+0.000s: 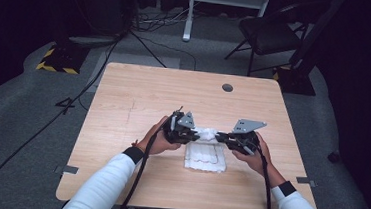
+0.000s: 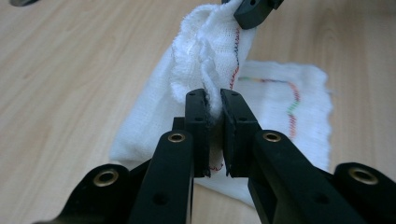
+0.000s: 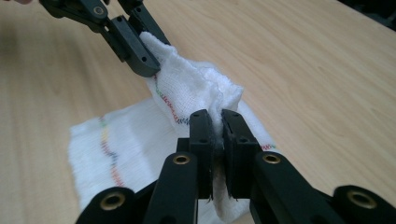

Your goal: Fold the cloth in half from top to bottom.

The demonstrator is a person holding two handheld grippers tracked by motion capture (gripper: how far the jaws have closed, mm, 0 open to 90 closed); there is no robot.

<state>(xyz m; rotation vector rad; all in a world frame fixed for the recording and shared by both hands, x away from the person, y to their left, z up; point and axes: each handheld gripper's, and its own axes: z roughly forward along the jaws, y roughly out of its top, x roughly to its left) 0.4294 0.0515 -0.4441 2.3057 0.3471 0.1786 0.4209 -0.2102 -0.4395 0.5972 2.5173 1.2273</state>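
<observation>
High view showed the left hand-held gripper [image 1: 194, 134] and the right hand-held gripper [image 1: 222, 136] each clenched on the far edge of the white cloth [image 1: 206, 158], lifted above the tabletop [image 1: 138, 101], so the fold looked underway, not yet laid down.

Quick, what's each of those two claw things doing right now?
Left gripper: fingers closed, pinching the white cloth.
Right gripper: fingers closed, pinching the same cloth.

Light falls evenly on my table [image 1: 139, 96] from above, while the room behind sits nearly black. Up close my cloth [image 2: 205, 51] looks sharp; the far wood goes soft, perhaps blurred.
</observation>
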